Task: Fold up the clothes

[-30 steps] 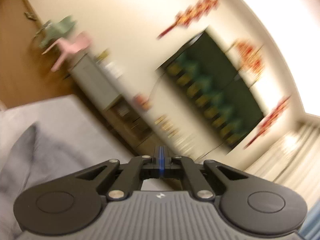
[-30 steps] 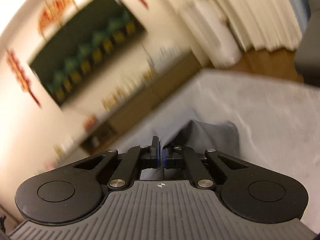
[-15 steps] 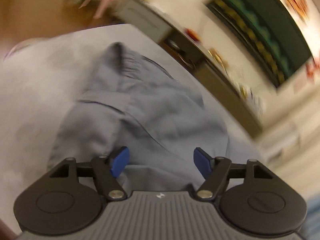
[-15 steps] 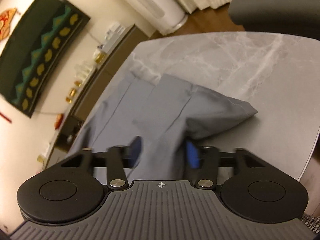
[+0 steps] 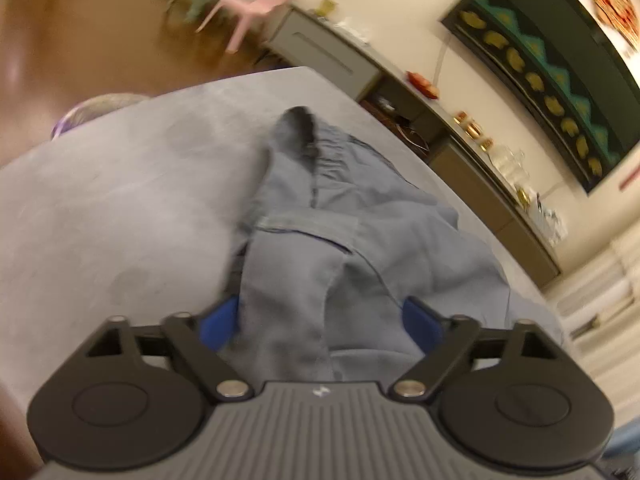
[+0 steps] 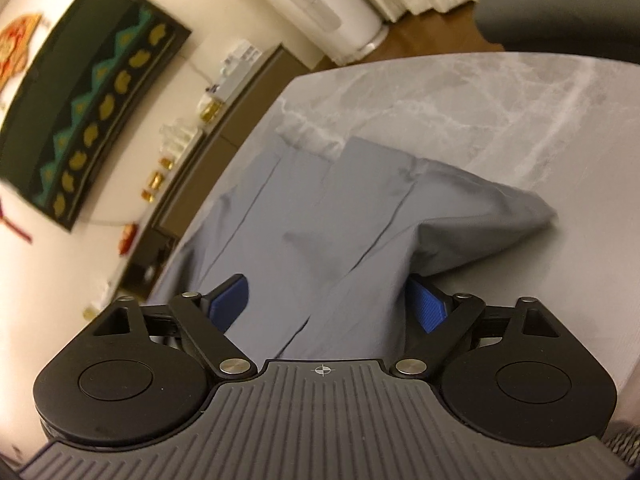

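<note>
Grey-blue trousers point(image 5: 340, 232) lie crumpled on a grey marble table point(image 5: 120, 208). The left wrist view shows the waistband end, with a dark elastic band at the far side. My left gripper point(image 5: 320, 320) is open, its blue pads on either side of a fold of the cloth, not pinching it. The right wrist view shows the trouser legs point(image 6: 332, 216), one lying flat, the other bunched to the right. My right gripper point(image 6: 328, 304) is open too, jaws wide apart just over the near edge of the legs.
A long low sideboard point(image 5: 460, 128) with small ornaments runs along the wall behind the table point(image 6: 500, 120). A pink chair point(image 5: 256, 4) stands on the wooden floor. A white cylinder point(image 6: 320, 12) and curtains are at the far right corner. The table edge is near on the right.
Both grippers were shut and raised towards the wall a second ago. They have since opened, let the trousers go and tilted down over the cloth on the table.
</note>
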The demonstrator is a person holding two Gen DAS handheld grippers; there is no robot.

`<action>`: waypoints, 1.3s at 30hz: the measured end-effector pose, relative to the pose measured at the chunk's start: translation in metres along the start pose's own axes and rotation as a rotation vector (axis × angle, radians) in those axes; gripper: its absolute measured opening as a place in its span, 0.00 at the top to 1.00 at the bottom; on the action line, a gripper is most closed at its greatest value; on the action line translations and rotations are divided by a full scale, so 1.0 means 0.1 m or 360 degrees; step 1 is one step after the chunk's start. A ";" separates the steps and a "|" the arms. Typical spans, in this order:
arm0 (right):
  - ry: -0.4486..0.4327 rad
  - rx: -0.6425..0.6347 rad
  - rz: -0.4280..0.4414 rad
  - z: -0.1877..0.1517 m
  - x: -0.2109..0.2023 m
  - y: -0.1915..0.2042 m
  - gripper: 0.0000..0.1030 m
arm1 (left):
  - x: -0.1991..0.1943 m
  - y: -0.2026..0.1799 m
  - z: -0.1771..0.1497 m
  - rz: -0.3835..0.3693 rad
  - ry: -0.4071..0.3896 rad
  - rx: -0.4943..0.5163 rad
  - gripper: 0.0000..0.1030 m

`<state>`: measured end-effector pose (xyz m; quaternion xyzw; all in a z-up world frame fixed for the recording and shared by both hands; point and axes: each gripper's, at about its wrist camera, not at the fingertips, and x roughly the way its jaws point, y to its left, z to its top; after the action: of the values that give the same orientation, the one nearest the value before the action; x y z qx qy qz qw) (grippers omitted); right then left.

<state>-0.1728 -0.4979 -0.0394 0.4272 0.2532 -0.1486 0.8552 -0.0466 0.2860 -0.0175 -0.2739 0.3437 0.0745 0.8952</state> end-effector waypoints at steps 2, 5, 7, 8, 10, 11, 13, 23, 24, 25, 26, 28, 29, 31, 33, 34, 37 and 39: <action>0.0018 -0.0101 0.0008 0.00 0.07 0.10 0.93 | 0.04 -0.22 0.22 -0.0077 -0.0059 0.0171 0.89; -0.0048 -0.0123 0.0012 0.04 0.07 0.16 0.98 | -0.10 -0.41 0.72 -0.0311 -0.0286 0.0216 0.92; -0.0127 -0.0080 -0.0011 0.09 -0.02 0.14 0.99 | -0.44 -0.35 0.87 -0.0560 -0.0483 0.0200 0.93; -0.0152 -0.0031 -0.0016 0.11 -0.05 0.10 0.99 | -0.63 -0.27 0.86 -0.0670 -0.0580 0.0226 0.93; -0.0194 0.0059 -0.0027 0.14 -0.11 0.02 1.00 | -1.00 -0.11 0.84 -0.0890 -0.0774 0.0278 0.91; -0.0192 0.0086 -0.0034 0.14 -0.11 -0.01 1.00 | -0.94 0.09 0.79 -0.0842 -0.0694 0.0203 0.89; -0.0187 0.0140 -0.0050 0.15 -0.10 -0.06 1.00 | -0.72 0.54 0.66 -0.0670 -0.0452 0.0009 0.75; -0.0164 0.0327 -0.0086 0.10 -0.08 -0.18 0.78 | -0.96 1.14 -0.12 0.0237 -0.0283 -0.0756 0.32; -0.0158 0.0329 -0.0085 0.09 -0.09 -0.18 0.73 | -1.03 1.05 -0.16 0.0235 -0.0337 -0.0722 0.27; -0.0151 0.0326 -0.0086 0.08 -0.09 -0.19 0.64 | -1.05 0.93 -0.20 0.0198 -0.0335 -0.0653 0.24; -0.0145 0.0325 -0.0087 0.07 -0.10 -0.20 0.59 | -1.06 0.82 -0.24 0.0152 -0.0319 -0.0575 0.23; -0.0130 0.0324 -0.0089 0.07 -0.12 -0.23 0.54 | -1.03 0.59 -0.31 0.0076 -0.0267 -0.0418 0.16; -0.0121 0.0321 -0.0089 0.07 -0.13 -0.25 0.52 | -0.96 0.47 -0.33 0.0054 -0.0214 -0.0348 0.14; -0.0100 0.0314 -0.0083 0.07 -0.13 -0.27 0.49 | -0.79 0.28 -0.38 0.0044 -0.0104 -0.0238 0.11; -0.0077 0.0288 -0.0079 0.06 -0.12 -0.28 0.48 | -0.55 0.14 -0.37 0.0074 -0.0020 -0.0183 0.14; -0.0068 0.0270 -0.0075 0.06 -0.12 -0.27 0.48 | -0.41 0.07 -0.33 0.0086 0.0005 -0.0169 0.30; -0.0059 0.0208 -0.0067 0.05 -0.10 -0.24 0.50 | -0.16 -0.02 -0.12 0.0014 0.0064 -0.0067 0.92; -0.0075 0.0173 -0.0071 0.07 -0.12 -0.22 0.55 | -0.40 0.01 0.02 -0.0231 -0.0194 -0.0097 0.99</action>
<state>-0.1908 -0.5158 -0.0439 0.4635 0.2340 -0.1912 0.8330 -0.0756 0.2904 0.0091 -0.3201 0.2654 0.0365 0.9087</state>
